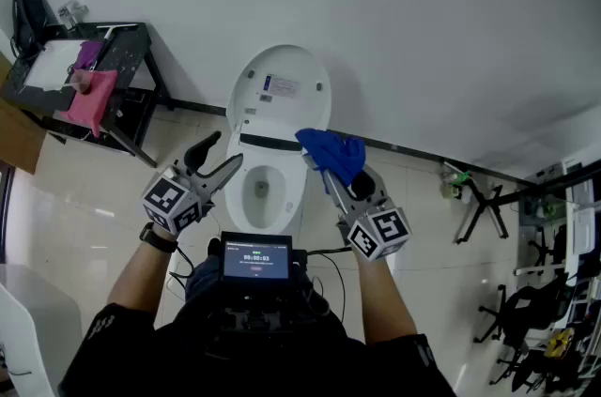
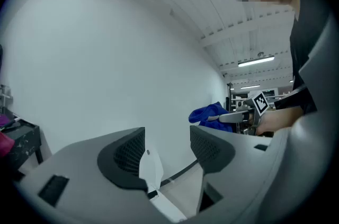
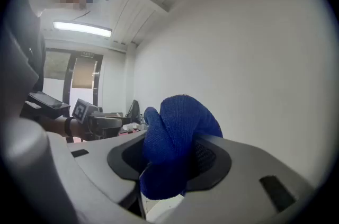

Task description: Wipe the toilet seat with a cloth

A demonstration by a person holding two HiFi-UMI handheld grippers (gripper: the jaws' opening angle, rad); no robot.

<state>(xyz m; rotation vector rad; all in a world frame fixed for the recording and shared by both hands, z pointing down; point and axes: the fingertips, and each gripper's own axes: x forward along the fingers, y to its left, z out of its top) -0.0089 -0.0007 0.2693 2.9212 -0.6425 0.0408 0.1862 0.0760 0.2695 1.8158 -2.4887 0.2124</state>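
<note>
Grips bunched blue cloth in clenched right gripper, hiding both jaw tips; holds it over toilet seat, rear right. Shows left gripper released, jaws apart, empty, near seat's left. Loses seat's front edge behind chest screen

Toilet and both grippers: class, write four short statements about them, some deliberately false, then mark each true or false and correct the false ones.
1. The right gripper is shut on a blue cloth. True.
2. The left gripper holds a pink cloth. False: its jaws stand apart with nothing between them; the pink cloth is on the black stand beside the toilet.
3. The toilet lid is raised. True.
4. The blue cloth lies inside the toilet bowl. False: it is held up in the right gripper, clamped between its jaws.
</note>
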